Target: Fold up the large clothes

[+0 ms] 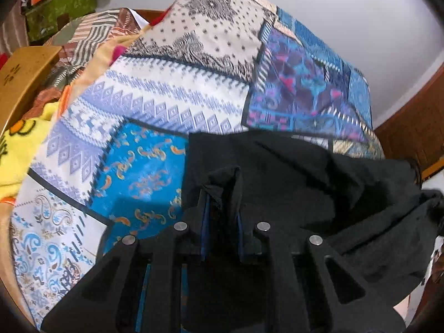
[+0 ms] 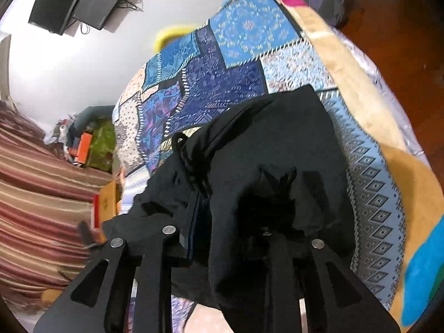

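A big bed fills the room, covered with a patchwork blanket in blue and white. The wall is plain white. At 11 o'clock a black TV hangs. At 2 o'clock is brown wooden floor.

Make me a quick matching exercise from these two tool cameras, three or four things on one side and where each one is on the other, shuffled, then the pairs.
Things:
1. black garment
2. patchwork bedspread
3. monitor
4. yellow blanket

Places:
A. mounted on the wall
B. covering the bed
C. gripped in both tools
D. bunched by the bedspread's left edge, left view

Pairs: 1-C, 2-B, 3-A, 4-D
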{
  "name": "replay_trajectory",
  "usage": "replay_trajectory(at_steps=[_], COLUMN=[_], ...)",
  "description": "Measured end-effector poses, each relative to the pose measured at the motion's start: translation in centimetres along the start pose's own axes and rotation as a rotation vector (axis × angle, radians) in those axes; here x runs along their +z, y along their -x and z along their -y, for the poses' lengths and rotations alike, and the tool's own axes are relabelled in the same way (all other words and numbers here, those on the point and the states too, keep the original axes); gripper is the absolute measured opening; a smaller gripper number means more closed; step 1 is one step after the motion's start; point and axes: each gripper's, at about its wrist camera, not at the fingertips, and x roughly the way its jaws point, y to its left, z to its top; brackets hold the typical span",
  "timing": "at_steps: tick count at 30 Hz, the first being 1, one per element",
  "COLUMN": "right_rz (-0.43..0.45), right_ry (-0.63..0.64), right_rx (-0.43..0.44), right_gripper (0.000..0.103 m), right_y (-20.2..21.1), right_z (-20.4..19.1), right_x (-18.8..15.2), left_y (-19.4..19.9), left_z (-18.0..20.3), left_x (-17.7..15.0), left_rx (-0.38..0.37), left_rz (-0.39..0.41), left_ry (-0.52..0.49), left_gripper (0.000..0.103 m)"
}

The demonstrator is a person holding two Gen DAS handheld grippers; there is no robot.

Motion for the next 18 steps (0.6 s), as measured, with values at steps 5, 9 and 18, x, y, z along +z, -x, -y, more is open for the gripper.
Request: replay_trajectory(at_steps=[5, 9, 18], right_rz=[-0.009, 0.097, 0.196], right_ry=[0.089, 0.187, 0.401], right_rx=[-0.101, -0.224, -0.320], right_gripper=[0.031, 0.061, 0.064], right_y=[2.6, 5.8, 8.9], right_z=[-2.6, -5.0, -9.2], right_x=[-0.6, -1.7, -6.5], left_y=[1.8, 4.5, 13.9], left_z=[0.9, 2.3, 8.5], left_x=[-0.2, -0.2, -1.9], left_rx=[0.074, 0.150, 0.066], left_rz=[0.019, 0.056, 0.230], left_ry=[-0.069, -0.157, -0.322], left_gripper=[0.018, 0.024, 0.062])
